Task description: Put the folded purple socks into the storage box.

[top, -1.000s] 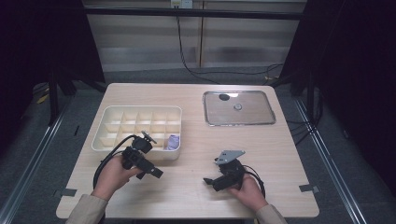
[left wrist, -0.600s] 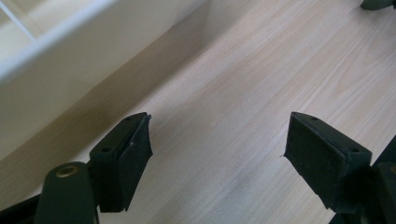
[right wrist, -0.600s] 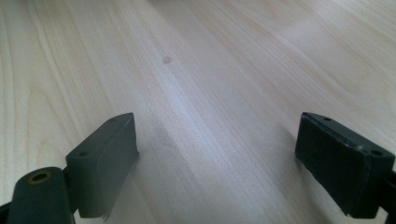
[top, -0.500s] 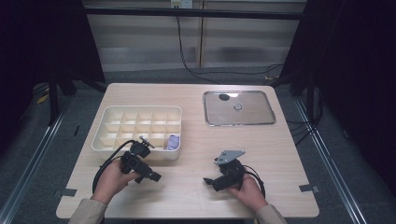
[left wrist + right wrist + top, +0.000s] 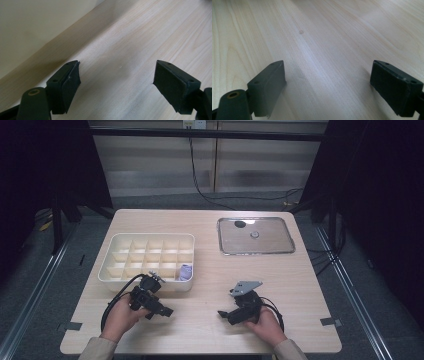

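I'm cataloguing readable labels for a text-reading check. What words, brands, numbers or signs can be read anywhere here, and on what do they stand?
None: no readable text in any view.
Compartment tray, metal tray, table: no lettering visible.
Left gripper and right gripper: any marking is too small to tell.

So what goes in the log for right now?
left gripper: open, empty | right gripper: open, empty | compartment box: small purple thing inside | tray: untouched

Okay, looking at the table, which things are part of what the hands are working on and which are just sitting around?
In the job:
- left gripper, open, by the compartment box
- small lavender item in the box's near right cell
- right gripper, open

Lying about:
- metal tray
- two small pieces on the tray
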Motion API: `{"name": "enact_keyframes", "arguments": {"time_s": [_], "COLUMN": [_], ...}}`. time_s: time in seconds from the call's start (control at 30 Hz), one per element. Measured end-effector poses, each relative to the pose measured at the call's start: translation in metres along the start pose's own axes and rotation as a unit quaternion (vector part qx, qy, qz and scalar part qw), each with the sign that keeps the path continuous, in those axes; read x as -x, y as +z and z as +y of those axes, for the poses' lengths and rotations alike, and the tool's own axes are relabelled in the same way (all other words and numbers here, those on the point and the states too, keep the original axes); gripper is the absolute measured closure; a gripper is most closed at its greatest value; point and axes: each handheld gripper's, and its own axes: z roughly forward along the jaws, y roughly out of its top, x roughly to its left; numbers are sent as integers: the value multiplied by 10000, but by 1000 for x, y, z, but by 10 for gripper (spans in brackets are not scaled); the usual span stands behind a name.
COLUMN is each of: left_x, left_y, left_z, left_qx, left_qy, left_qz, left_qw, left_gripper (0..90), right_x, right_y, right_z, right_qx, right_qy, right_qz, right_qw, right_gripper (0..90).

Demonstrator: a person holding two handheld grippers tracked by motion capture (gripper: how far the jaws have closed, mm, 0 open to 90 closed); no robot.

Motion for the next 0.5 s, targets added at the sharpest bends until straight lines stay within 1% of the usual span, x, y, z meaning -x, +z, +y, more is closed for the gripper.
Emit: {"name": "enact_keyframes", "arguments": {"time_s": [0.03,0.1,0.23,0.27,0.3,0.37,0.4,0.5], "left_x": [0,1,0,1,1,3,3,5], "left_y": [1,2,2,2,2,2,3,4], "left_z": [-1,-2,-3,-4,-5,-7,-8,-9], "left_qx": [5,29,97,112,125,157,173,259], "left_qy": [-14,48,86,117,192,250,325,348], "left_qz": [7,61,123,163,176,240,302,319], "left_qw": [10000,10000,9998,9997,9996,9993,9989,9985], "left_gripper": [205,202,198,197,196,191,189,172], "right_x": [0,0,0,0,0,0,0,0], "right_y": [0,0,0,0,0,0,0,0], "right_z": [0,0,0,0,0,0,0,0], "right_qx": [2,3,2,2,1,3,1,3], "right_qy": [-4,-2,-3,-3,-4,-5,-3,-4], "right_qz": [2,1,1,1,0,0,0,0], "right_qw": [10000,10000,10000,10000,10000,10000,10000,10000], "right_gripper": [122,122,122,122,122,122,122,122]}}
